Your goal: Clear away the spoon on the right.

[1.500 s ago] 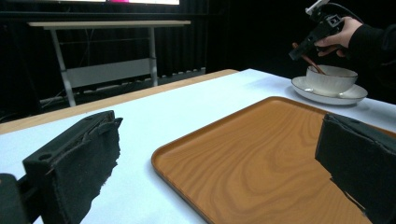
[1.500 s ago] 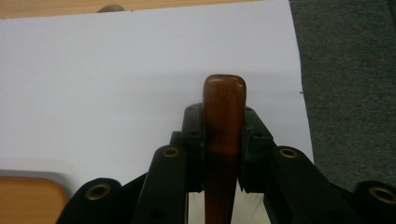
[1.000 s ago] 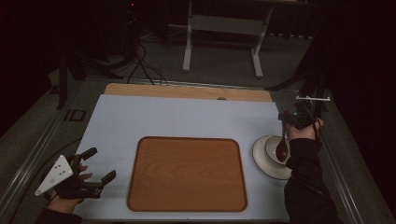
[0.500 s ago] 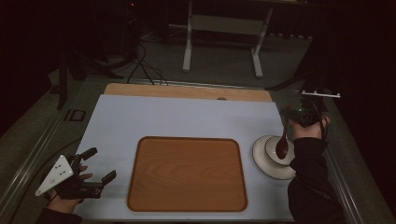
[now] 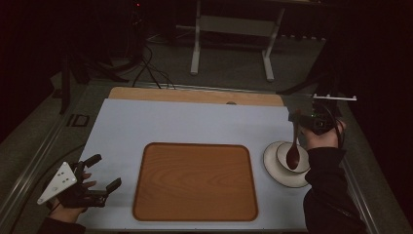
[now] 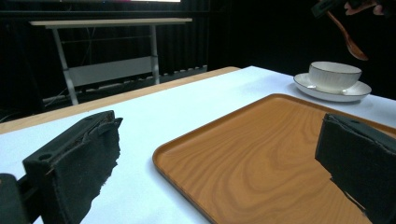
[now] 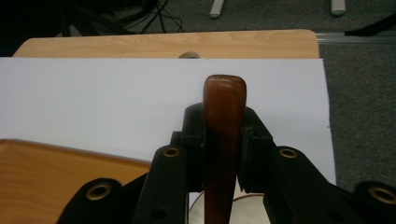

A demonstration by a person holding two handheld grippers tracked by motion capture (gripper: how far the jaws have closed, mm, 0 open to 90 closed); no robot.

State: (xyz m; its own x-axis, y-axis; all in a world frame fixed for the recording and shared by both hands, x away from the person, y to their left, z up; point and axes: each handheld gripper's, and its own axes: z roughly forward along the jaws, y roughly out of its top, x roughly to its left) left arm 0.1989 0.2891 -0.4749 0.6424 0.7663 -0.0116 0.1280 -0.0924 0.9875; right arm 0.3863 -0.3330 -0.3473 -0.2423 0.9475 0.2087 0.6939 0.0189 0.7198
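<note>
A brown wooden spoon (image 5: 294, 146) hangs bowl-down over a white cup (image 5: 292, 157) that stands on a white saucer (image 5: 272, 165) at the table's right. My right gripper (image 5: 298, 117) is shut on the spoon's handle (image 7: 223, 140), above and behind the cup. From the left gripper view the spoon (image 6: 349, 39) floats above the cup (image 6: 334, 74). My left gripper (image 5: 100, 171) rests open at the front left, its pads (image 6: 88, 158) wide apart with nothing between them. A wooden tray (image 5: 195, 180) lies empty in the middle.
A pale sheet (image 5: 185, 122) covers the table, with a wooden strip (image 5: 195, 95) along its far edge. Beyond the table stand a white metal frame (image 5: 234, 29) and cables (image 5: 146, 68) on the dark floor.
My right gripper has lifted the spoon higher and tipped it more upright over the cup. The left gripper has stayed in place.
</note>
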